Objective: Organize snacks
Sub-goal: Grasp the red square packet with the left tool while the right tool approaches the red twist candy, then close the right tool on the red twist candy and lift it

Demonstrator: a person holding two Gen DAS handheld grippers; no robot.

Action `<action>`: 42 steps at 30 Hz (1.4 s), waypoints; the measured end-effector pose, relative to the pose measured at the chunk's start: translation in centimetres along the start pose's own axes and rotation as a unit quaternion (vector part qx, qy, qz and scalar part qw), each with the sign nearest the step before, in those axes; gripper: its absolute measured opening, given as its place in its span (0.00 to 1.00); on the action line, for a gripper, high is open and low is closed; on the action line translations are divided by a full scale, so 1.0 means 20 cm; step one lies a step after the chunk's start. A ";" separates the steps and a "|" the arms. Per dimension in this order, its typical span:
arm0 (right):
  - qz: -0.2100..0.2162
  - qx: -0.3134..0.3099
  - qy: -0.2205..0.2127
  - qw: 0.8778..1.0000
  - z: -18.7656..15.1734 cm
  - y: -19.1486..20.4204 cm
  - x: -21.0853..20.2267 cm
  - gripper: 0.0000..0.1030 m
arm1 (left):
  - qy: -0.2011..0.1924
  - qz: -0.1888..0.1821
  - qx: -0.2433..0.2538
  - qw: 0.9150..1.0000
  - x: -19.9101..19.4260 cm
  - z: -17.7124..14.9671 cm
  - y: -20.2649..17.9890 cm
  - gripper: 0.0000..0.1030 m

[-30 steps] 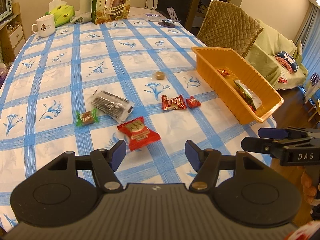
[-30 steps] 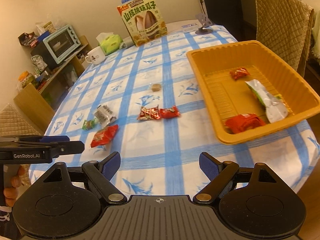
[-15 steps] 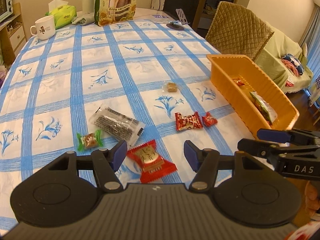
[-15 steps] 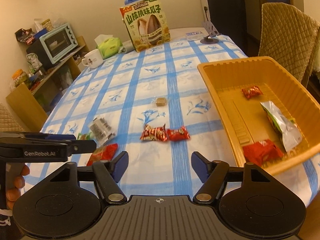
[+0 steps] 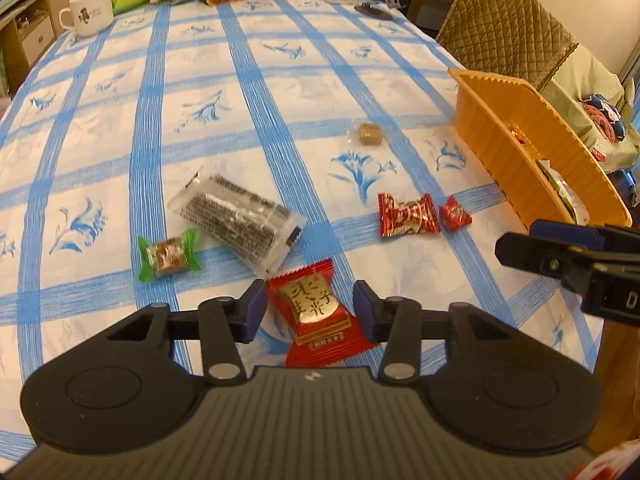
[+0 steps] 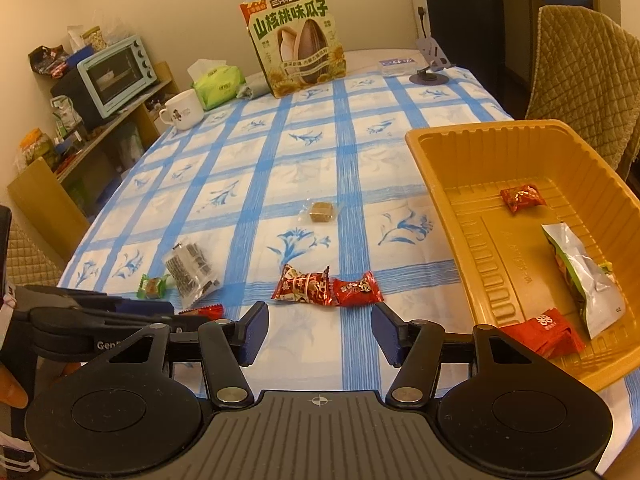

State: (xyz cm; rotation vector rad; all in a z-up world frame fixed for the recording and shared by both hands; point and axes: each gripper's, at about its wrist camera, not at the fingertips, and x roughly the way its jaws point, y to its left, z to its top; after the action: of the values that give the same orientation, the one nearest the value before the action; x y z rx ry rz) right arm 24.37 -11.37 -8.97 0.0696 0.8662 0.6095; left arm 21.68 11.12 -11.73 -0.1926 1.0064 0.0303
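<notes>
Over the last second I've brought the left gripper (image 5: 308,310) forward and down, so the red packet (image 5: 316,312) that lay ahead of it now sits between its spread fingers (image 5: 254,312), not yet pinched. The right gripper (image 6: 319,334) has edged closer to the two red candies (image 6: 326,288), its fingers also spread and holding nothing.

My worry is the packet itself: flat, glossy foil with crimped edges, lying on the counter's smooth blue-checked cloth (image 5: 280,100). If I close too high, I think the pads could skate over the film or just crumple a corner, and a low close might snag the cloth.

The orange tray (image 6: 472,216), ribbed hard plastic, already holds several wrappers; the crinkly clear packet (image 5: 236,220) and green-twist sweet (image 5: 168,254) remain outside.
</notes>
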 end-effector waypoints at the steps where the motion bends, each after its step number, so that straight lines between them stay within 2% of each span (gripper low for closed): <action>1: 0.001 0.000 0.002 1.000 0.00 0.00 0.01 0.56 | 0.002 -0.001 -0.001 1.000 0.00 -0.01 0.00 0.34; 5: 0.003 -0.003 0.007 1.000 0.01 -0.01 0.03 0.56 | 0.009 -0.004 0.000 1.000 0.01 -0.03 0.01 0.25; 10: 0.000 -0.010 0.011 1.000 0.02 0.00 0.07 0.56 | 0.007 -0.007 0.003 1.000 0.01 -0.05 0.02 0.22; 13: -0.007 -0.013 0.014 1.000 0.03 -0.01 0.09 0.55 | -0.001 -0.005 0.006 1.000 -0.02 -0.03 0.03 0.22; 16: -0.015 -0.018 0.019 1.000 0.05 -0.01 0.12 0.46 | -0.013 -0.006 0.003 1.000 -0.05 0.00 0.04 0.22; 24: -0.042 -0.029 0.040 0.998 0.09 -0.03 0.23 0.40 | -0.041 -0.006 0.002 0.999 -0.12 0.08 0.06 0.22; 39: -0.075 -0.049 0.080 0.993 0.11 -0.03 0.42 0.33 | -0.041 -0.009 -0.005 0.999 -0.10 0.13 0.09 0.22; 42: -0.076 -0.057 0.077 0.992 0.12 -0.03 0.43 0.25 | -0.041 -0.008 -0.005 0.999 -0.10 0.13 0.09 0.22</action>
State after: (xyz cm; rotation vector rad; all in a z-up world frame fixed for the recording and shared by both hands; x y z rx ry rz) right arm 30.56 -6.81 -13.59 -0.1477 0.9743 0.5246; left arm 22.61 13.49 -9.05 -0.2071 0.9235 0.0292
